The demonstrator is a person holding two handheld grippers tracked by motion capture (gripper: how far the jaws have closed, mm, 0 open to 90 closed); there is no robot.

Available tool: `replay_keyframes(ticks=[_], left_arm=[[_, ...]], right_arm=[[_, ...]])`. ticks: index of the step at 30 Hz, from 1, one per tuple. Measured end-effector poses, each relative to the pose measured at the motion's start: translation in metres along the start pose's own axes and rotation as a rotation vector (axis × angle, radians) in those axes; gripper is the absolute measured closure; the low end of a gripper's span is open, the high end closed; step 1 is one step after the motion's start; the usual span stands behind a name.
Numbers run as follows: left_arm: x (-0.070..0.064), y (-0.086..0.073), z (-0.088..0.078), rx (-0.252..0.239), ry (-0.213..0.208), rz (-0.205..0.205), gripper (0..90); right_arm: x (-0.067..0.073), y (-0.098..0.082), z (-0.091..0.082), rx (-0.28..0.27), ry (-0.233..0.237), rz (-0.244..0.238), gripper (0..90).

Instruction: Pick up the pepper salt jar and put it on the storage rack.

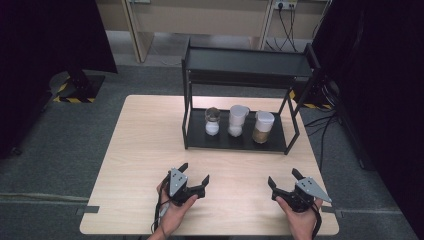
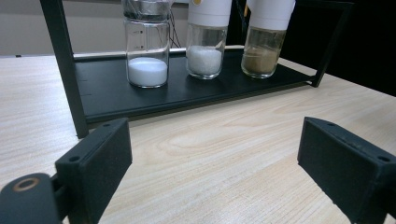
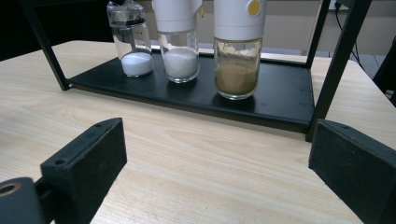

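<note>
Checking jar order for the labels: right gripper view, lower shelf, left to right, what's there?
Clear-topped jar of fine white powder → white-capped jar of white grains → white-capped jar of brown powder, the cap bearing a yellow dot. All three stand upright on the rack's black lower shelf.

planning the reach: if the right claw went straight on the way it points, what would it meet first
Probably the front edge of the black rack's lower shelf, then the brown-filled jar. The right claw is open over bare table; depth is uncertain.

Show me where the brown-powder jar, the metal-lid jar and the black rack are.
brown-powder jar (image 3: 236, 70), right gripper view, on its glass body.
metal-lid jar (image 2: 147, 46), left gripper view, on its glass body.
black rack (image 1: 227, 141), high view, on its lower shelf.
</note>
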State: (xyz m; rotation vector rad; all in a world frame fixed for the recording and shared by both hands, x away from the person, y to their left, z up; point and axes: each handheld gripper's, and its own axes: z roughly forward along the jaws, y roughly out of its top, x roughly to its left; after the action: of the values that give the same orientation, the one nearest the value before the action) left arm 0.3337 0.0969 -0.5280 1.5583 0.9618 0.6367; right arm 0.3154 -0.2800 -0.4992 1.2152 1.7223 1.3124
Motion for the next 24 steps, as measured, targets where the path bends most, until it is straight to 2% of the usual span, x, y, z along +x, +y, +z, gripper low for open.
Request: replay_keyframes(ticks=[10,24], left_arm=[[0.0,0.0,0.0,-0.001,0.0,0.0,9.4],[0.0,0.0,0.0,-0.001,0.0,0.0,9.4]], right_arm=[[-0.01,-0.006,-0.003,-0.001,-0.034,0.007,4.5],[-0.016,-0.012,-0.002,0.003,-0.053,0.009,4.6]])
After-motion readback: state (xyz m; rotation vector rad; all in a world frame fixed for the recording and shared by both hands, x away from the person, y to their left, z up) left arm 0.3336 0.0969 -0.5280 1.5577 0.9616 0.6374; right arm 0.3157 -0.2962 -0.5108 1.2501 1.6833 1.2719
